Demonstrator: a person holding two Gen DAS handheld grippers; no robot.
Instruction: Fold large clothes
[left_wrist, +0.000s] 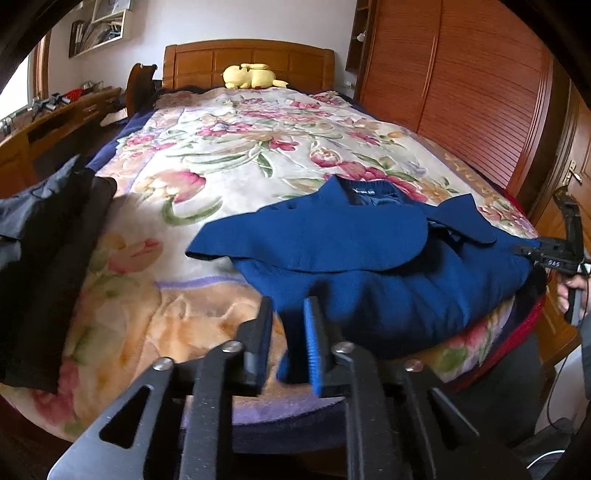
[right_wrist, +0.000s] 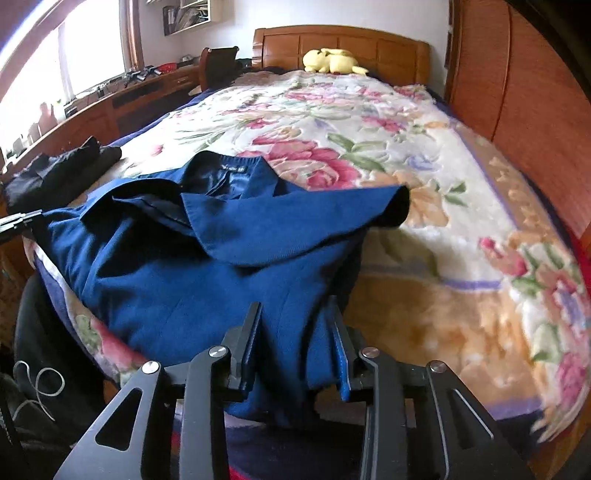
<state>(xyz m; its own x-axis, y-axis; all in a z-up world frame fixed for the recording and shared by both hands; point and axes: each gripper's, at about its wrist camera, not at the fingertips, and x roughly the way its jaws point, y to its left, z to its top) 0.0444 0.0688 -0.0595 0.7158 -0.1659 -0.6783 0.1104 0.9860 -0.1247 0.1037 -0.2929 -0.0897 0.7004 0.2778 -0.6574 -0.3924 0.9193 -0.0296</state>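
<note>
A large blue jacket (left_wrist: 369, 258) lies on the near end of the bed, collar away from me and both sleeves folded across its front. It also shows in the right wrist view (right_wrist: 207, 273). My left gripper (left_wrist: 290, 314) is at the jacket's near left hem corner, with blue cloth between its jaws. My right gripper (right_wrist: 295, 321) has its jaws around the near right hem, with blue cloth filling the gap. The right gripper also shows at the far right of the left wrist view (left_wrist: 550, 254).
The bed carries a floral blanket (left_wrist: 229, 147). Folded black clothes (left_wrist: 48, 258) lie on its left side. A yellow plush toy (left_wrist: 249, 75) sits by the wooden headboard. A wooden wardrobe (left_wrist: 461, 81) stands on the right, a desk (right_wrist: 96, 107) on the left.
</note>
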